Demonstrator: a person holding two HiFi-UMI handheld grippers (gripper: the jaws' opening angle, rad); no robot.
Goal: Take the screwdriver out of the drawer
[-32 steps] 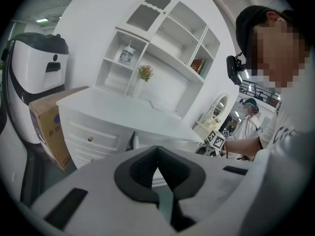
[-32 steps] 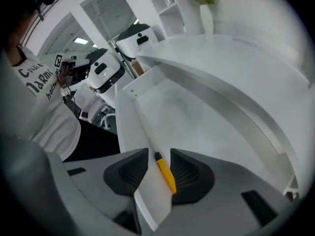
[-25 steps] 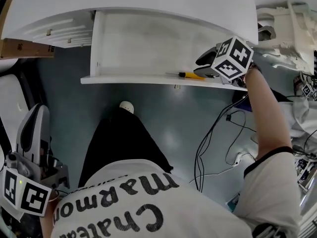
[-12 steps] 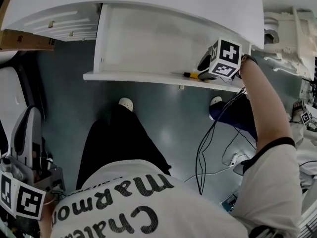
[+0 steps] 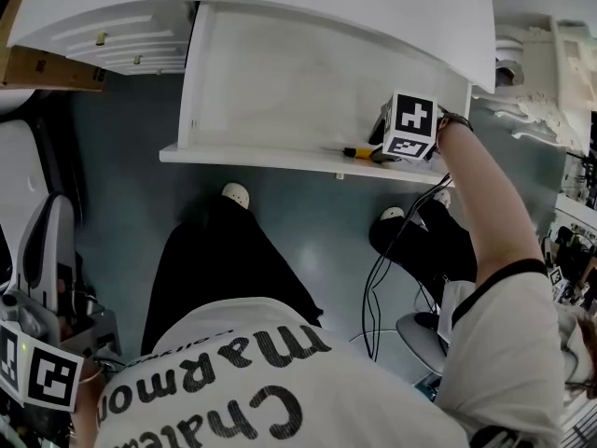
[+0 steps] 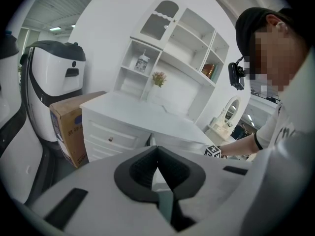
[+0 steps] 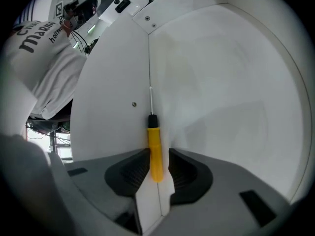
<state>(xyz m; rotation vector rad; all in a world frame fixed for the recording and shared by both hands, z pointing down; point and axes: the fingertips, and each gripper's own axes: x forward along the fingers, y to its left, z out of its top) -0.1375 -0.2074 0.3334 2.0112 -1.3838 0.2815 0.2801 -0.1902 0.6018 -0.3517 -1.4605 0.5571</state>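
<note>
My right gripper (image 7: 158, 160) is down in the open drawer (image 5: 280, 73), pointing steeply down. Its jaws have just been closing. The screwdriver (image 7: 155, 149) has its yellow handle between the pads. I still see a thin gap on one side, so it isn't clamped.

The screwdriver lies flat on the drawer floor, tight along the inside of the front panel, near the drawer's right end in the head view. Its metal shaft points away from the jaws, along the seam between floor and panel.

My left gripper (image 6: 157, 154) hangs low at my left side, well apart from the drawer. Its jaws are together with nothing between them, facing the white dresser (image 6: 123, 119).
</note>
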